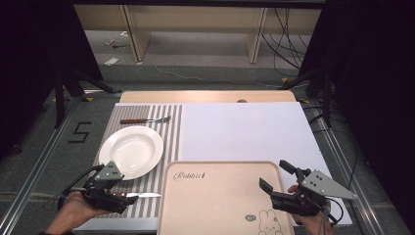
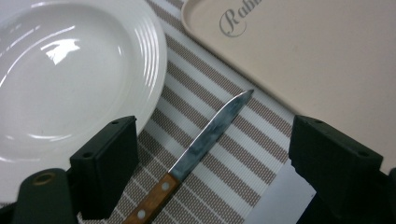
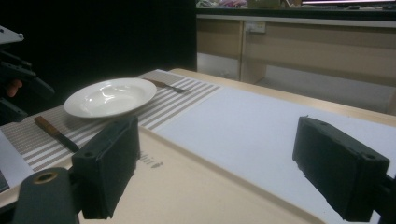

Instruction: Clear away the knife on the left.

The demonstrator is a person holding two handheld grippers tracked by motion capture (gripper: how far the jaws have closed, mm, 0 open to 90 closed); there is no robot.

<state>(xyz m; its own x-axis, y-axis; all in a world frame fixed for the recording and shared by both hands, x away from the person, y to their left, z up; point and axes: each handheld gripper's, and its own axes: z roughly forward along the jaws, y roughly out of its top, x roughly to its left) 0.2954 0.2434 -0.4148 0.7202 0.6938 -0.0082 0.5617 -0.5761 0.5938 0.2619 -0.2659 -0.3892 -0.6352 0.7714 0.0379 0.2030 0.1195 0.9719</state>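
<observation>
Knife (image 2: 201, 140) lies on the striped mat (image 2: 219, 116) between plate (image 2: 70, 70) and tray (image 2: 317, 51), my left gripper (image 2: 212, 154) wide open over it, gripping nothing, so picking it up remains; right gripper (image 3: 215, 172) open, empty.

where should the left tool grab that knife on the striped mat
Grip the knife by its wooden handle, probably from straight above. It lies flat on the striped mat, so the open left tool should straddle the handle's narrow sides. The handle sits nearest that tool, with the blade tip pointing toward the tray and the plate close alongside.
</observation>
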